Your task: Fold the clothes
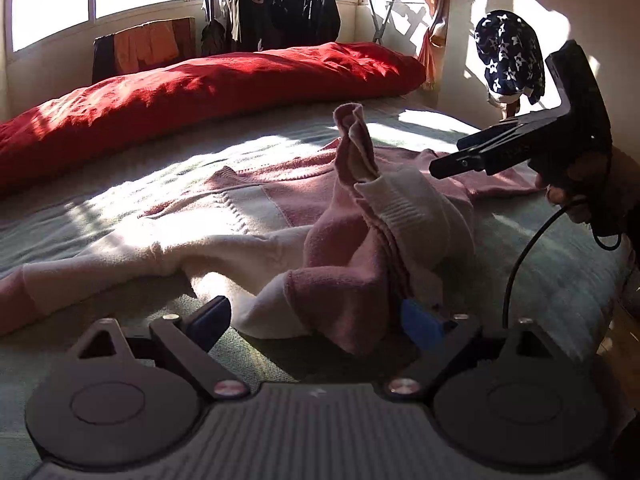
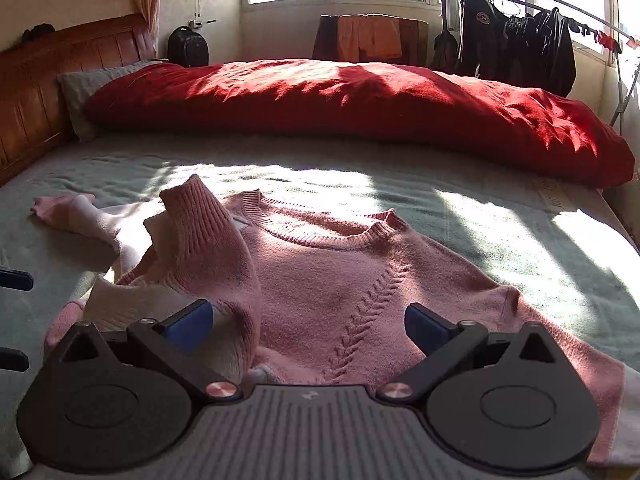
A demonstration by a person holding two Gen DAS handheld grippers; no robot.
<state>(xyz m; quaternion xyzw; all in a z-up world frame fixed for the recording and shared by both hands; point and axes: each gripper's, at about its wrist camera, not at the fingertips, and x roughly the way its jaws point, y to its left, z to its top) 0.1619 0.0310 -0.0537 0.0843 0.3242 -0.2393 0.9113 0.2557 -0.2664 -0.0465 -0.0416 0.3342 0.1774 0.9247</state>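
Hidden: left gripper (image 1: 316, 320) right pad half buried under the raised sleeve (image 1: 360, 240).
Sweater (image 2: 340, 280): flat on bed (image 2: 520, 216), at 12 o'clock.
Grippers: both released; right gripper (image 2: 308, 324) empty.

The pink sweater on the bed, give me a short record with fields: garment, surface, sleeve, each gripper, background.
garment: pink and cream sweater, lying flat, neckline toward the far side
surface: pale green bed sheet
sleeve: bunched sleeve standing up over the body, not folded flat
left gripper: open, sleeve fabric between the jaws
right gripper: open, above the sweater's chest
background: red duvet, clothes rack
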